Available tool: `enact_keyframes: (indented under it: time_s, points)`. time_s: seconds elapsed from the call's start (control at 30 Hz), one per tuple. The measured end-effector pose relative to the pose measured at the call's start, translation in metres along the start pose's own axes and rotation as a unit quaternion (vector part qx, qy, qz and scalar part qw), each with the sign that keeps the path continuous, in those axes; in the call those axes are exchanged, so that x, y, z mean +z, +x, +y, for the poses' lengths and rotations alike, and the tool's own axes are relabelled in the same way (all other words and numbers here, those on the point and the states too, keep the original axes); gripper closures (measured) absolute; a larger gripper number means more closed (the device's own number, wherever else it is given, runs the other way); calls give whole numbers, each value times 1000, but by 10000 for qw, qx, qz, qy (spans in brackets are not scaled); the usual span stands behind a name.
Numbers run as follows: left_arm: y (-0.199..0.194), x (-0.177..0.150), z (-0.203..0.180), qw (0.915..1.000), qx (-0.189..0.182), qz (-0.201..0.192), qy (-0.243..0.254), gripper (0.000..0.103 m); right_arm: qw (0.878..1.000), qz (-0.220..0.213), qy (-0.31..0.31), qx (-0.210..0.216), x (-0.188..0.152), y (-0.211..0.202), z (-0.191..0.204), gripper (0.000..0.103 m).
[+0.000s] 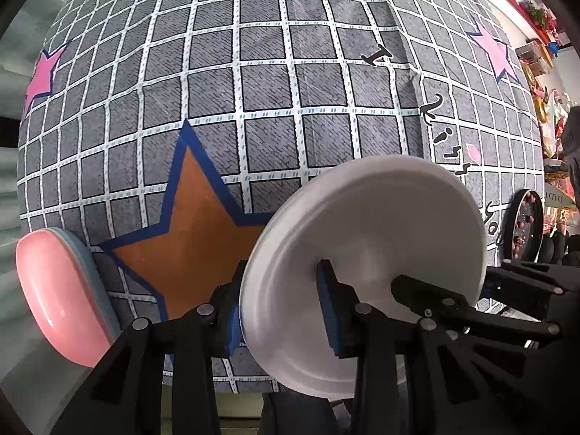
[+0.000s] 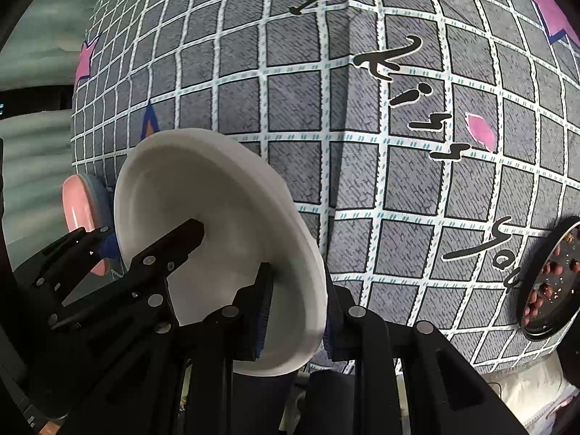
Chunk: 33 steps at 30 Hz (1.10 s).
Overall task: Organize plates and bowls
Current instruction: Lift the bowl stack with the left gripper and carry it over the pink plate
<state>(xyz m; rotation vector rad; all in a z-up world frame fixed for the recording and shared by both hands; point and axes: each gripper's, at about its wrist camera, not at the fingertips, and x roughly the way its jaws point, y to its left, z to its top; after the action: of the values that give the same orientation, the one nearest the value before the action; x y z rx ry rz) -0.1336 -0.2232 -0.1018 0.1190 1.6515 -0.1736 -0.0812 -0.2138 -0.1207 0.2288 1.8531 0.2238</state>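
A white plate [image 1: 366,253] is held on edge above the grid-patterned tablecloth [image 1: 253,90]. My left gripper [image 1: 279,311] is shut on its near rim, one pad on each face. My right gripper [image 2: 297,311] is shut on the same white plate [image 2: 217,232] at another part of the rim; its fingers show in the left wrist view [image 1: 435,297]. The left gripper's fingers show in the right wrist view [image 2: 163,250]. A pink plate [image 1: 58,297] lies on a blue one at the table's left edge; it also shows in the right wrist view [image 2: 81,210].
A black round dish [image 2: 547,286] with reddish-brown pieces sits at the table's right edge, also in the left wrist view [image 1: 525,228]. The tablecloth has an orange star [image 1: 192,239] and pink stars. Cluttered shelves [image 1: 543,58] stand beyond the table.
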Motion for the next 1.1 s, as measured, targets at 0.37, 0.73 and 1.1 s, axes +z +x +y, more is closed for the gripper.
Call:
enact_keyframes:
  time_s: [0.37, 0.73, 1.1]
  points:
    - [-42, 6, 21, 9996, 34, -174, -213, 65, 9996, -49, -284, -79, 9, -21, 39, 77]
    - [-59, -7, 25, 9976, 13, -447, -533, 65, 9978, -121, -643, -110, 5, -28, 41, 77]
    - [-97, -23, 45, 9937, -141, -790, -777, 65, 9944, -295, -964, -321, -3, -44, 61, 77]
